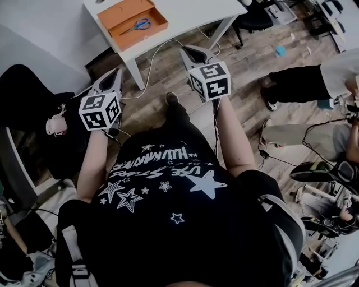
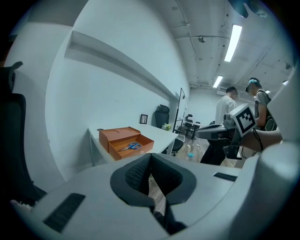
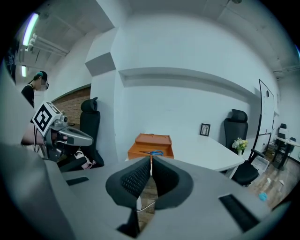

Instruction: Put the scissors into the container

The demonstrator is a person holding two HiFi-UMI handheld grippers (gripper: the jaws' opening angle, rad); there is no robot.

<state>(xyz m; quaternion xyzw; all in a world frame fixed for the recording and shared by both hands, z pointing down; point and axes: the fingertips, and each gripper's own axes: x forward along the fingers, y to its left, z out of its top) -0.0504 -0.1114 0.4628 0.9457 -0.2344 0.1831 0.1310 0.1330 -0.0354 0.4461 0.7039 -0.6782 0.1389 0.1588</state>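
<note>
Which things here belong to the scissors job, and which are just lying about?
Job: scissors, already in the container; table; left hand-held gripper and right hand-held gripper, both shut, empty.
Lying about: chair, picture frame, flowers, floor cable.

The orange rectangular container [image 1: 132, 18] holds steel scissors with blue handles [image 1: 138, 24]. The flat desk [image 1: 190, 14] is white. My left gripper [image 2: 150, 164] and right gripper [image 3: 151, 161] are pale grey with black dimpled jaws and black-and-white square markers [image 1: 208, 80]. My black T-shirt [image 1: 168, 213] has white stars. The plank floor [image 1: 247, 61] is brown.
</note>
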